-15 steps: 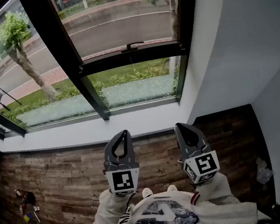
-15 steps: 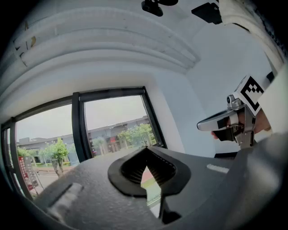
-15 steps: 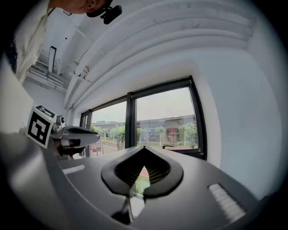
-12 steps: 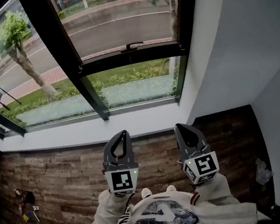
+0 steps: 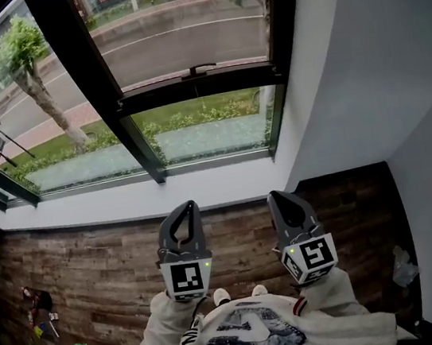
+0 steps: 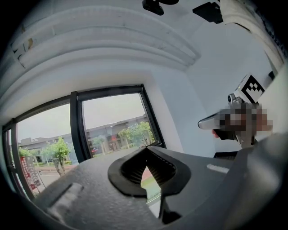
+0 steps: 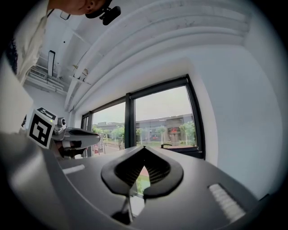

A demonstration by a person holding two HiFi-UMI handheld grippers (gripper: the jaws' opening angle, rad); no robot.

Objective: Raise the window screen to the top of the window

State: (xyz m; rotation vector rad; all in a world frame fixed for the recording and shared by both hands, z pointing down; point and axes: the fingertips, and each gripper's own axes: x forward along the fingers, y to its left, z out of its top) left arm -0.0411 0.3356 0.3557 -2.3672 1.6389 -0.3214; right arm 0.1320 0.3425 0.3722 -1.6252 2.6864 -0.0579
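Almost nothing has moved: both grippers hold their place before us, and the window (image 5: pixel 87 74) sits slightly higher in the head view. We have the left gripper (image 5: pixel 184 209) and right gripper (image 5: pixel 279 197) clenched on nothing. What we take for the screen rail (image 5: pixel 172 94), with its handle (image 5: pixel 198 71), crosses the pane at mid-height, well apart from both. Risk: with jaws clenched we cannot grasp the handle, and an off-centre lift may jam the rail.

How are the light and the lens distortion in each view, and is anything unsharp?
Head view: soft daylight, no glare; the window frame bends toward the edges. Left gripper view: strong fisheye, dark corners; the left gripper, close up, looks soft. Right gripper view: same fisheye, curved ceiling, bright panes.
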